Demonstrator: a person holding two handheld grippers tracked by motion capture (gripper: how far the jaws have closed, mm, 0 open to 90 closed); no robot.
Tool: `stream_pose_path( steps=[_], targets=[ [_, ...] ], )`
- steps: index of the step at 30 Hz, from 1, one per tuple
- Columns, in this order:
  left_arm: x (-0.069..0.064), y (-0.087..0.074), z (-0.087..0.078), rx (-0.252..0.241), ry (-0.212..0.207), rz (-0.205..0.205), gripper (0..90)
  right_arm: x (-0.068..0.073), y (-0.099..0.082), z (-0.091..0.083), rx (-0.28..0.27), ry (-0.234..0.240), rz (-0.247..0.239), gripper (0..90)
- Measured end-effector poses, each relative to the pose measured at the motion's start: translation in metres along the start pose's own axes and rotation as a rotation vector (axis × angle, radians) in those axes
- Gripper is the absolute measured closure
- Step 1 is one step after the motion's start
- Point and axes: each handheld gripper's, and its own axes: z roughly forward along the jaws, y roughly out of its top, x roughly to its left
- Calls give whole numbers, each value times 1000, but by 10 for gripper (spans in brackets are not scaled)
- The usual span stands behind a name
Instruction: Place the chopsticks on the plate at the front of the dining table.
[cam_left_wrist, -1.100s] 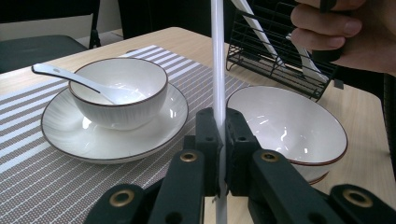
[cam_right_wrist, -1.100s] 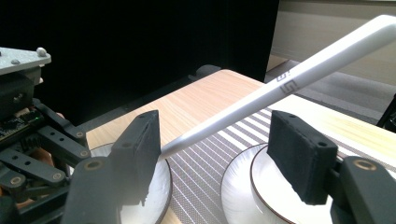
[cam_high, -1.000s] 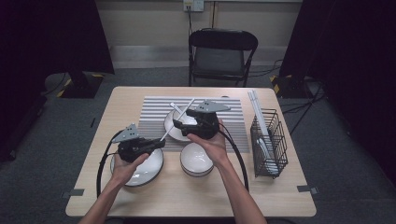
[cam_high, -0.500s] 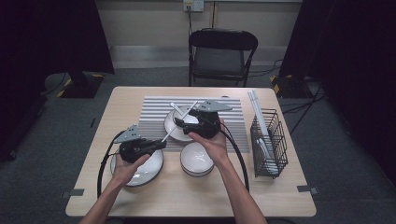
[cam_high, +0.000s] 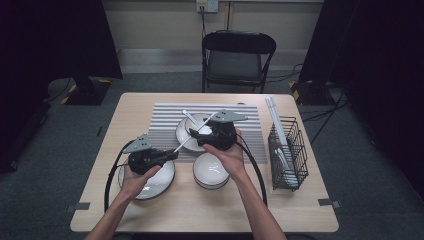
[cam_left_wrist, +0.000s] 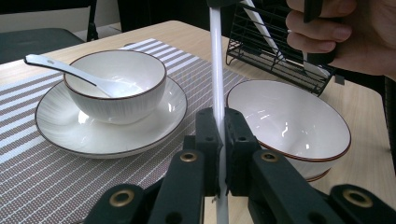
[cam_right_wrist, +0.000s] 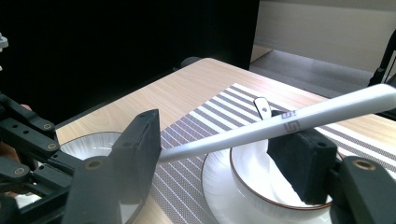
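Observation:
My left gripper (cam_high: 172, 152) (cam_left_wrist: 222, 126) is shut on the lower end of a white chopstick (cam_high: 182, 145) (cam_left_wrist: 215, 56) (cam_right_wrist: 327, 109), above a white plate (cam_high: 157, 180). The chopstick slants up and right across the striped mat (cam_high: 165, 117). My right gripper (cam_high: 196, 132) (cam_right_wrist: 222, 140) hangs over a bowl (cam_left_wrist: 116, 88) (cam_right_wrist: 261, 186) that stands on a plate (cam_high: 182, 132) and holds a white spoon (cam_left_wrist: 60, 67). Its jaws stand wide and have just opened a little further. The chopstick lies across the gap between them, resting against the left jaw.
An empty white bowl (cam_high: 211, 170) (cam_left_wrist: 285, 126) sits near the front middle of the table. A black wire rack (cam_high: 287, 150) (cam_left_wrist: 275, 51) with more white chopsticks stands at the right. A folding chair (cam_high: 237, 55) is behind the table.

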Motion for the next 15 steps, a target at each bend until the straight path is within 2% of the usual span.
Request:
stream_pose_path(
  steps=[5,9,13,15],
  targets=[
    [1,-1,0,2,3,5,864,-1,-1,-3,7,20,6,328],
    [4,-2,-2,-3,5,-7,864,-3,-3,-8,6,26,10,314],
    [8,-3,-3,-2,12,-15,864,-10,-7,-13,30,5,18,299],
    [10,-3,-4,-1,15,-20,864,-15,-10,-16,24,-9,23,297]
  ],
)
